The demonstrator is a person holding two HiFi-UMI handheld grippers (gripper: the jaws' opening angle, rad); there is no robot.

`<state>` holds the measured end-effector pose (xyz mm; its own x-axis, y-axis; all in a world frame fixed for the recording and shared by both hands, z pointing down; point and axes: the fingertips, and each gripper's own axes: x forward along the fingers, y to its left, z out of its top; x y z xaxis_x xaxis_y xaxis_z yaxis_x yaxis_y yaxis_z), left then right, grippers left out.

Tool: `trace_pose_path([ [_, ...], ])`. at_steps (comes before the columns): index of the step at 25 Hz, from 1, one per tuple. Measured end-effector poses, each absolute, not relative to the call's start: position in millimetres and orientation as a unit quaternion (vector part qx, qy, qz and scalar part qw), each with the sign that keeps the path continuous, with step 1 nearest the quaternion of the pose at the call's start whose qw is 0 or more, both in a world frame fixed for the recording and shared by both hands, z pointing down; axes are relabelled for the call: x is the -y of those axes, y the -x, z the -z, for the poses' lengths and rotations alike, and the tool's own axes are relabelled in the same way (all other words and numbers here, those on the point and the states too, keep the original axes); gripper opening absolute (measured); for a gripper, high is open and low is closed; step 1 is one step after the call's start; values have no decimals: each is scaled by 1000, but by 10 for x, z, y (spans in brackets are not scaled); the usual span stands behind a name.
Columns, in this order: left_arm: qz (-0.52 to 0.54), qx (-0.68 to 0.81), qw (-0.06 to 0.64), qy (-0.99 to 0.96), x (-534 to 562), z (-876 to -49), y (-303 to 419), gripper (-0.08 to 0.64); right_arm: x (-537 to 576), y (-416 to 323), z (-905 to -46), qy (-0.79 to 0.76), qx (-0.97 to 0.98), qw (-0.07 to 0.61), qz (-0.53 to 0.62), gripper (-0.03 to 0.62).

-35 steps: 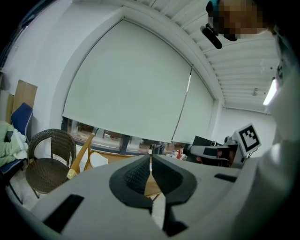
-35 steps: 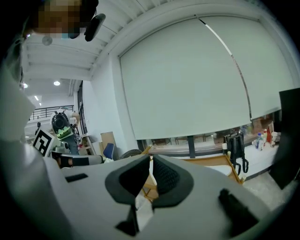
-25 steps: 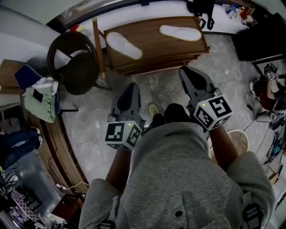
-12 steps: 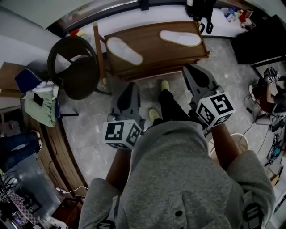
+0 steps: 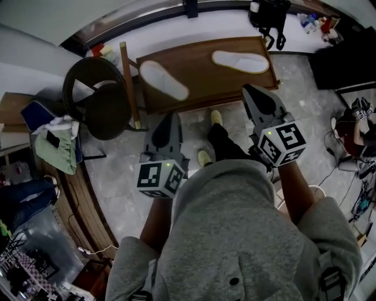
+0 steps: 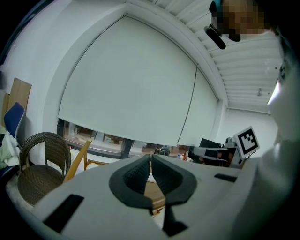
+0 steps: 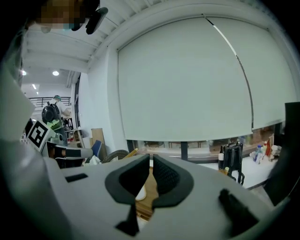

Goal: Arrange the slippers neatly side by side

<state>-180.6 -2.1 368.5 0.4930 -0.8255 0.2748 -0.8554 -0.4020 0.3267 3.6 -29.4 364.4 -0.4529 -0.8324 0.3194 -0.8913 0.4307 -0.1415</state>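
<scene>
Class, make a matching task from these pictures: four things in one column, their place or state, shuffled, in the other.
1 white slippers
2 wicker chair
3 black bag
4 left gripper

A shut, holding nothing
B on the wooden table
C left of the table
D beyond the table's right end

Pairs: 1-B, 2-C, 3-D, 4-A

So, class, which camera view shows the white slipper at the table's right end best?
The head view: the whole slipper shows from above, flat on the wooden table. Each gripper view gives only a sliver of table and something white past its jaws; which slipper, I cannot tell.
</scene>
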Motion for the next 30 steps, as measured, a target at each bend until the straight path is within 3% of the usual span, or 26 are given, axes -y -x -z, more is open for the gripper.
trace_pose_path([
  [18,-100,587,225,-771,1400,-4084,1750,26,1583,-321,-3992,-469,854,120,-192,38],
  [30,-173,663,267,-678,1818,-4923,2093,44,2113,-321,-4133,-427,872,125,-206,38],
])
